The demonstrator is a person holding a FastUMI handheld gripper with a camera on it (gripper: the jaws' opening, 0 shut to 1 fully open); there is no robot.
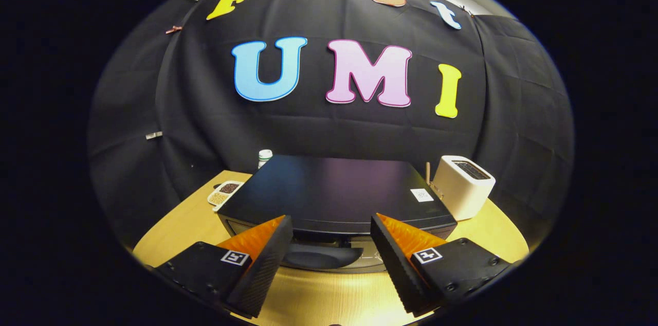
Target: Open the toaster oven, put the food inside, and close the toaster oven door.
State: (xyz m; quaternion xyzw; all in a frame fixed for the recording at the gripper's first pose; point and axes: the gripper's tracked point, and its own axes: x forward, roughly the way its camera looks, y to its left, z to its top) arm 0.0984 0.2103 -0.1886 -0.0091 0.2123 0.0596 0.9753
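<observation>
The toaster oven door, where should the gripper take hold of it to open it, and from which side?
Probably the dark curved handle on the toaster oven front, just below its top edge. It runs sideways and juts toward the open gripper, lying between the spread fingers. Come from the front, slightly above, and close over the bar.

A black toaster oven (334, 189) sits on a yellowish wood-grain table (493, 236) beside a white toaster (462, 187).

Cloth-walled booth (329, 125), wooden table (329, 295)
</observation>
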